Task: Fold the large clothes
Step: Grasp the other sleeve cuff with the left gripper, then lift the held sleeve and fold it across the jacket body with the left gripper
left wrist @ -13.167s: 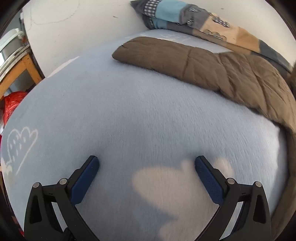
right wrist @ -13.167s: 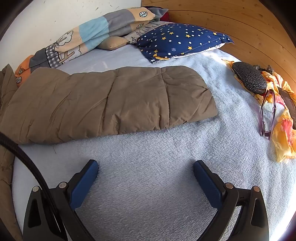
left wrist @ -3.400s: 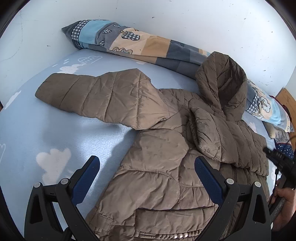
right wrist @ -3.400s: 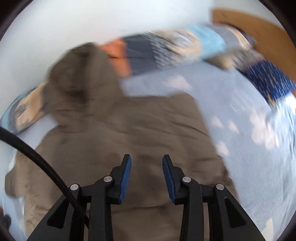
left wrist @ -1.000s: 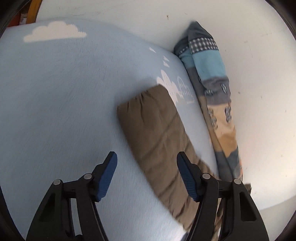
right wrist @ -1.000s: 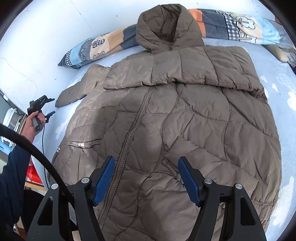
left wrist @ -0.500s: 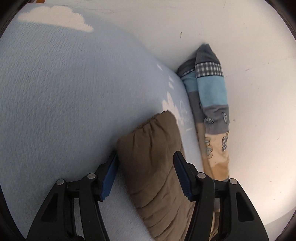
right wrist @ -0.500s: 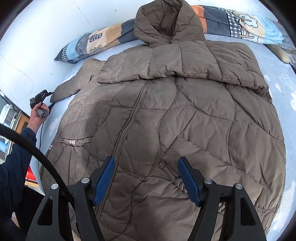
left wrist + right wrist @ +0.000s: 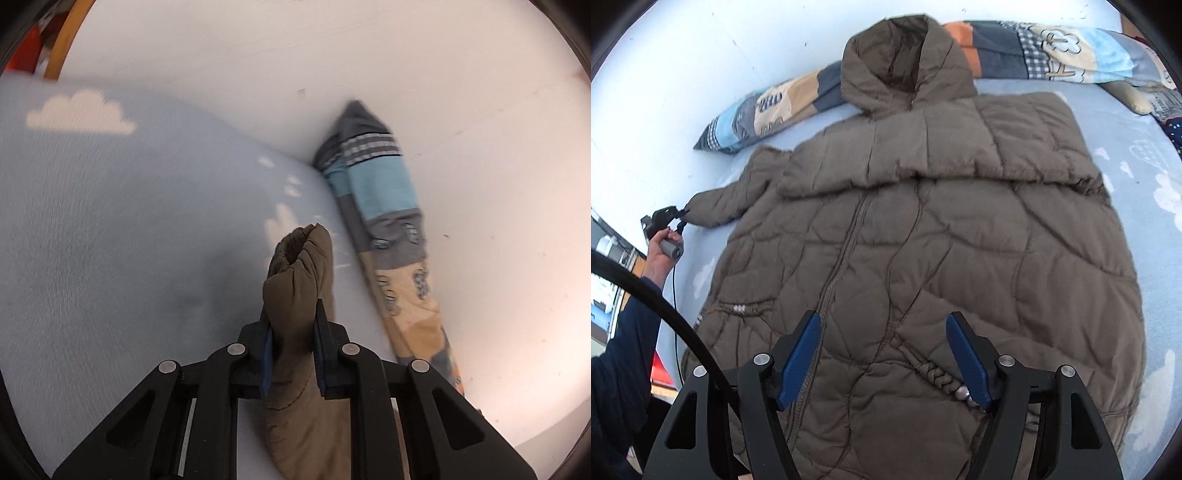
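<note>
A brown quilted hooded jacket (image 9: pixel 942 240) lies front up on a light blue cloud-print bedsheet (image 9: pixel 1152 155), hood toward the wall. One sleeve is folded across the chest (image 9: pixel 960 158). My left gripper (image 9: pixel 291 325) is shut on the cuff end of the other sleeve (image 9: pixel 301 273), which sticks up between the fingers; in the right wrist view this gripper (image 9: pixel 665 218) shows at the far left, at the sleeve end. My right gripper (image 9: pixel 882 354) is open and empty, hovering above the jacket's lower front.
A patchwork bolster pillow (image 9: pixel 388 221) lies along the white wall (image 9: pixel 258 74), also in the right wrist view (image 9: pixel 1052 48). A wooden frame edge (image 9: pixel 62 40) is at the bed's far corner. The person's arm in a dark blue sleeve (image 9: pixel 624 332) reaches in at left.
My left gripper has closed on the sleeve cuff, which now stands bunched between its fingers. My right gripper stayed open and moved slightly closer over the jacket.
</note>
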